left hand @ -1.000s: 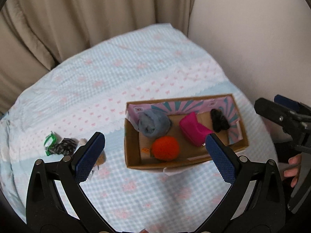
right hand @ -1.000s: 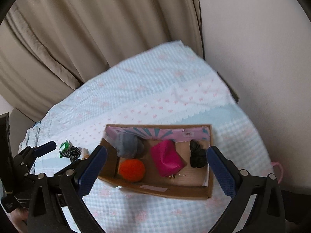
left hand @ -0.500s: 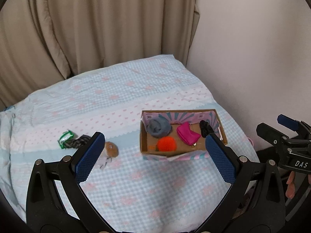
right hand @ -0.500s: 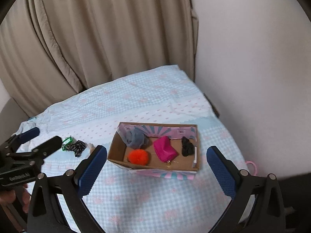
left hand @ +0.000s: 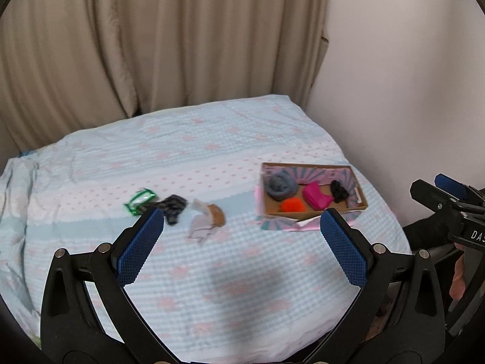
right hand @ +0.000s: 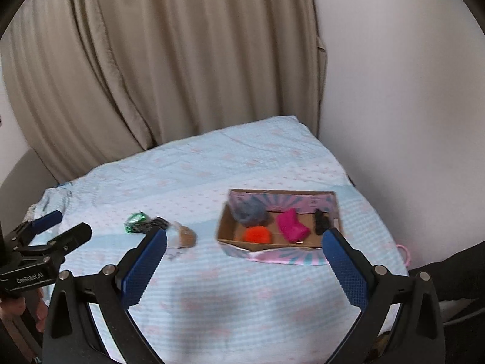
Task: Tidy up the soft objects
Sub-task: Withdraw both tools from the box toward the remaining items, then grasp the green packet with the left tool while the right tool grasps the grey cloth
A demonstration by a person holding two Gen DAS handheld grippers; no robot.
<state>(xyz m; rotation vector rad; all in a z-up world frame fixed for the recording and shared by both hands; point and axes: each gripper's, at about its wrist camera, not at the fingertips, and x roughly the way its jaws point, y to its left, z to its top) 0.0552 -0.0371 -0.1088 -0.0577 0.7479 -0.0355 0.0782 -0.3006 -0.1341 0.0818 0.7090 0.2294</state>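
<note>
A beige curtain [left hand: 151,45] hangs behind a bed covered by a pale blue quilt [left hand: 212,273] with pink marks, a plain wall [left hand: 409,75] at its 3 o'clock side. On the quilt sits an open cardboard box [left hand: 362,204], its inner walls printed pink and teal. Inside it lie a grey rolled cloth [left hand: 280,185] toward 9 o'clock, an orange pom-pom [left hand: 292,204] at 6 o'clock of that roll, a magenta pouch [left hand: 316,195] in the middle and a black cloth [left hand: 339,191] toward 3 o'clock. Well apart from the box, at its 9 o'clock, loose things lie in a row on the quilt: a green wrapper [left hand: 139,200], a dark patterned cloth [left hand: 172,206], and a white and brown piece [left hand: 206,218], blurred. The left gripper [left hand: 239,239] is spread wide, holds nothing and touches nothing; in its own view the loose row sits around its left pad [left hand: 138,248] at 11 to 12 o'clock, and the box sits just above its right pad at 1 o'clock. The right gripper [right hand: 242,257] is likewise wide apart and empty above the quilt, the box between its pads at 12 to 1 o'clock.
</note>
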